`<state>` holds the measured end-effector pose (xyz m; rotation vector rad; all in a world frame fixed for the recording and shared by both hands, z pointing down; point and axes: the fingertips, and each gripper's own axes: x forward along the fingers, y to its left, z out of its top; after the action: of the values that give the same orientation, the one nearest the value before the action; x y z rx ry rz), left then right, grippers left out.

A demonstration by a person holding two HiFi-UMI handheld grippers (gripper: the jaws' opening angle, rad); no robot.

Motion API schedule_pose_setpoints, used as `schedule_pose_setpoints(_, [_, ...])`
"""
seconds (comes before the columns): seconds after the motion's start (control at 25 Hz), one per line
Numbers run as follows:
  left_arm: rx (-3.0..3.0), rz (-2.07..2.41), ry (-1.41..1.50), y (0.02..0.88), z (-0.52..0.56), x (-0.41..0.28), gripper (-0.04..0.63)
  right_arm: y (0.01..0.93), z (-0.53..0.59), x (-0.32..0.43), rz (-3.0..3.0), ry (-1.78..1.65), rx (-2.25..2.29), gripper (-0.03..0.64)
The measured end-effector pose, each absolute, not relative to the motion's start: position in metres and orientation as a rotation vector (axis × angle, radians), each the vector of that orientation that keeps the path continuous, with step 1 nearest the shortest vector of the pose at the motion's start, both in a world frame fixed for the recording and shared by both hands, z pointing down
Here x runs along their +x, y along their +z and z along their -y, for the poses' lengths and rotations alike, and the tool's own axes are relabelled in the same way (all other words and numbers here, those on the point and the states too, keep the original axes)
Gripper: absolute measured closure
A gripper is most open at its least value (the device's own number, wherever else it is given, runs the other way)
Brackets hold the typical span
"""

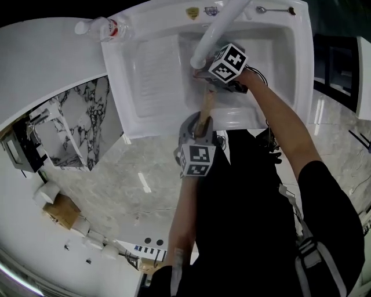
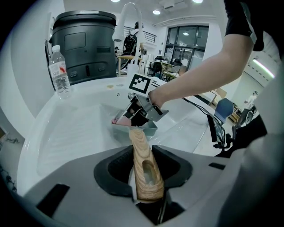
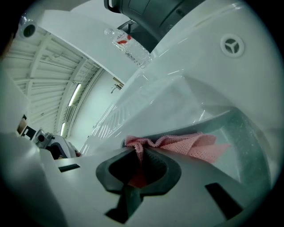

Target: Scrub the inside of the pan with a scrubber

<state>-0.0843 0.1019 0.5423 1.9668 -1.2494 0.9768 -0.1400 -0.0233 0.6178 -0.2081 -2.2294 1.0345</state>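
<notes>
A small grey pan (image 2: 150,129) sits in the white sink (image 1: 145,75), its wooden handle (image 2: 144,167) pointing toward me. My left gripper (image 2: 144,162) is shut on that handle (image 1: 204,113) at the sink's front edge. My right gripper (image 1: 219,80) reaches down into the basin under the faucet, shut on a pink mesh scrubber (image 3: 188,144). The scrubber lies spread against the pan's inner wall (image 3: 248,146). In the left gripper view the pink scrubber (image 2: 120,120) shows at the pan's left rim, beneath the right gripper (image 2: 141,108).
A white faucet (image 1: 217,29) arches over the basin. A water bottle (image 1: 104,26) stands at the sink's back left corner, a spoon (image 1: 275,10) at the back right. A ribbed drainboard (image 1: 156,69) lies left of the basin. A dark bin (image 2: 84,46) stands behind.
</notes>
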Motion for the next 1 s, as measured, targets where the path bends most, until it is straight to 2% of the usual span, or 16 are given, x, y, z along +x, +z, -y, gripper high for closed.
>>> schedule_pose_setpoints(0.52, [1.966,1.222,0.970,0.540,-0.098,-0.083,0.443,0.635,0.059,-0.131,2.319,0.457,0.151,0.572])
schedule_pose_setpoints(1.0, [1.970,1.222,0.968,0.541,-0.097,-0.083,0.443,0.672,0.124,-0.113,2.096,0.010,0.427,0.575])
